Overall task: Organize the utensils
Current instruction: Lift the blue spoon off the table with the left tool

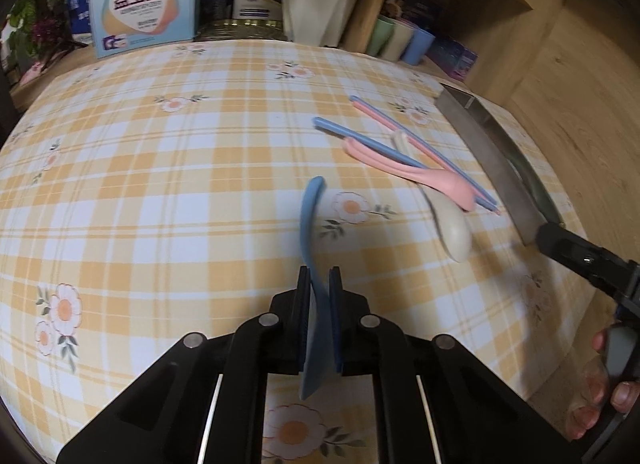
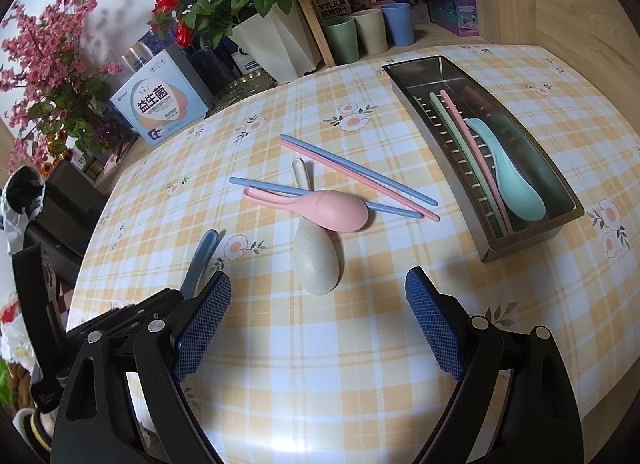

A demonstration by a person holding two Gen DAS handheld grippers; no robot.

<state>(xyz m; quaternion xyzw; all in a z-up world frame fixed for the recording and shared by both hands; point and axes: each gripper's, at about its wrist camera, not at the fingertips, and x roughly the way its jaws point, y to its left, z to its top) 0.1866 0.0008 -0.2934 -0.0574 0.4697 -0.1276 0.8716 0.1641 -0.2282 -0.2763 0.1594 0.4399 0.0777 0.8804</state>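
The left gripper (image 1: 319, 280) is clenched on a blue spoon (image 1: 313, 232), its two pads pressed against the sides of the handle, with the handle tip reaching forward over the checked tablecloth (image 1: 160, 192) and the bowl end hanging back between the gripper's arms; whether the spoon touches the cloth cannot be told. The right gripper (image 2: 320, 320) is released, its blue-padded fingers (image 2: 434, 324) spread wide with nothing between them, hovering over the near part of the table. Just ahead of it lies a cream spoon (image 2: 314, 252), bowl toward the near edge, and a pink spoon (image 2: 320, 206) lies across its handle. A blue chopstick (image 2: 320, 192) runs under the pink spoon, and a blue and pink pair of chopsticks (image 2: 360, 176) lies side by side just beyond, slanting toward the right edge of the table. Along that right edge sits a metal tray (image 2: 568, 192), holding a green chopstick (image 2: 460, 144) and a pink chopstick (image 2: 476, 148) along its slotted left wall, with a mint-green spoon (image 2: 508, 176) beside them, bowl toward the near end. At the far edge of the table stand a white flowerpot (image 2: 276, 48) with red roses, a light-blue box (image 2: 160, 104), and three cups (image 2: 372, 34) on a wooden shelf.
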